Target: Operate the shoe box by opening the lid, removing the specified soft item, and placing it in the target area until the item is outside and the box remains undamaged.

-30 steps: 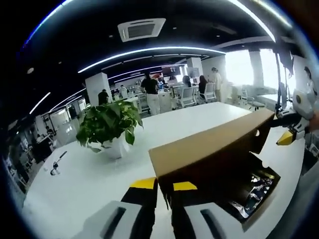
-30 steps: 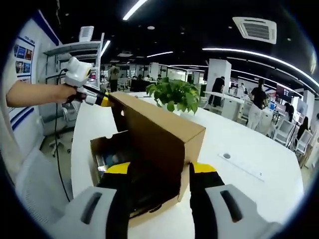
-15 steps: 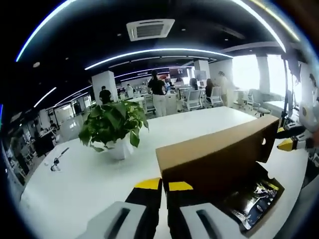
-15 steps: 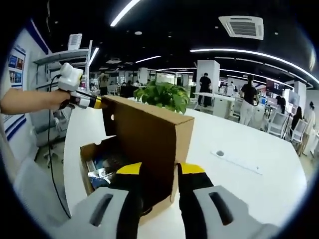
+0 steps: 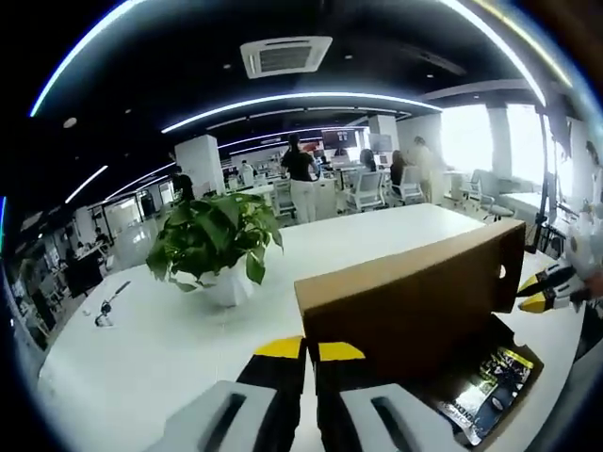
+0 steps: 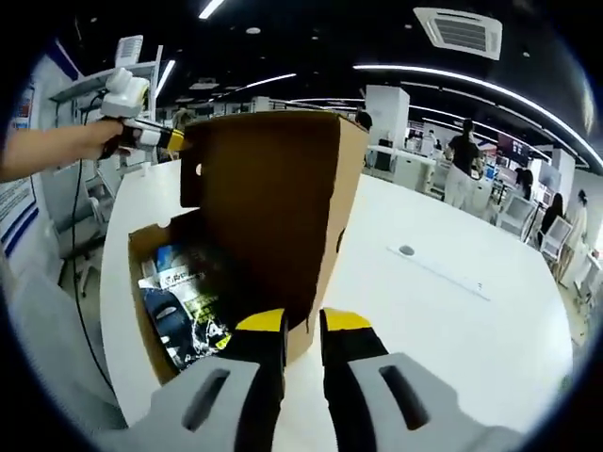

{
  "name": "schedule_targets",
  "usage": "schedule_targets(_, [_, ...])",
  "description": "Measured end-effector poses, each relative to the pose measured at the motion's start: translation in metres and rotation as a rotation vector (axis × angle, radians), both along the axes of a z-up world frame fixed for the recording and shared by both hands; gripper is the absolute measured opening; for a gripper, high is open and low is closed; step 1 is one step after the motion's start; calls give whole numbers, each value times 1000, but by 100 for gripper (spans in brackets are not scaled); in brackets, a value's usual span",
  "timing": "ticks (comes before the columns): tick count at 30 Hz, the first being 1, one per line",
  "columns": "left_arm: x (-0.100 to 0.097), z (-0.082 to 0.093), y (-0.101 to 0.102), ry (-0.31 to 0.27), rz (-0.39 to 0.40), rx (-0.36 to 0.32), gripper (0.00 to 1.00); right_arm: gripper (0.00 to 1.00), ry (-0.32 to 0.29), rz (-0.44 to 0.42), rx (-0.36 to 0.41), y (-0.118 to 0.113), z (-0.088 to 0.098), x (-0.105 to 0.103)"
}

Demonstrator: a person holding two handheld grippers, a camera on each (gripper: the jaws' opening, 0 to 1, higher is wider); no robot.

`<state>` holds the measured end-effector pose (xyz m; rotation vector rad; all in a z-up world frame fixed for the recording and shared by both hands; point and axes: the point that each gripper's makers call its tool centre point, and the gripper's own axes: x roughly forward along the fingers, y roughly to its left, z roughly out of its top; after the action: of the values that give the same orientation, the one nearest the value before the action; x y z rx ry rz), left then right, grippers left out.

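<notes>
Shoe box (image 6: 203, 282) lid (image 6: 268, 202) now stands much steeper than a second ago, tipped up past our right gripper (image 6: 301, 325), so opening looks nearly done. That gripper's jaws have narrowed to a slim gap just before the box's near corner, holding nothing. Our left gripper (image 5: 306, 350) sits nearly closed beside the lid's outer face (image 5: 405, 301); whether it pinches the edge we cannot tell. Inside, a glossy dark printed packet (image 6: 188, 306) lies flat, ahead-left of the right jaws.

One cardboard shoe box (image 6: 273, 207); one glossy packet (image 6: 188, 306) inside; one potted plant (image 5: 212, 245); two tongs (image 5: 301, 350) (image 6: 301, 321).
</notes>
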<state>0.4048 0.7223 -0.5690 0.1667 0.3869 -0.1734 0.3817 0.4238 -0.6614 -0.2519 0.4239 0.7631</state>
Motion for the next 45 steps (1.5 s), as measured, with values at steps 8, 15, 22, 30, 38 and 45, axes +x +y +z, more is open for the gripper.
schedule_targets(8, [7, 0, -1, -2, -2, -3, 2, 6, 33, -6, -19, 6, -15, 7])
schedule_targets(15, [14, -1, 0, -2, 1, -6, 2, 2, 53, -34, -9, 6, -19, 13])
schedule_targets(22, [21, -3, -1, -5, 2, -12, 2, 1, 50, -43, -7, 7, -18, 14])
schedule_targets(30, [30, -9, -7, 4, -11, -24, 9, 0, 52, -47, 6, 4, -17, 17])
schedule_targets(38, [27, -20, -8, 21, -18, -35, 12, 0, 43, -41, -3, 4, -17, 19])
schedule_targets(45, [12, -51, -3, 91, 4, -61, 12, 0, 35, -39, -5, 5, -15, 23])
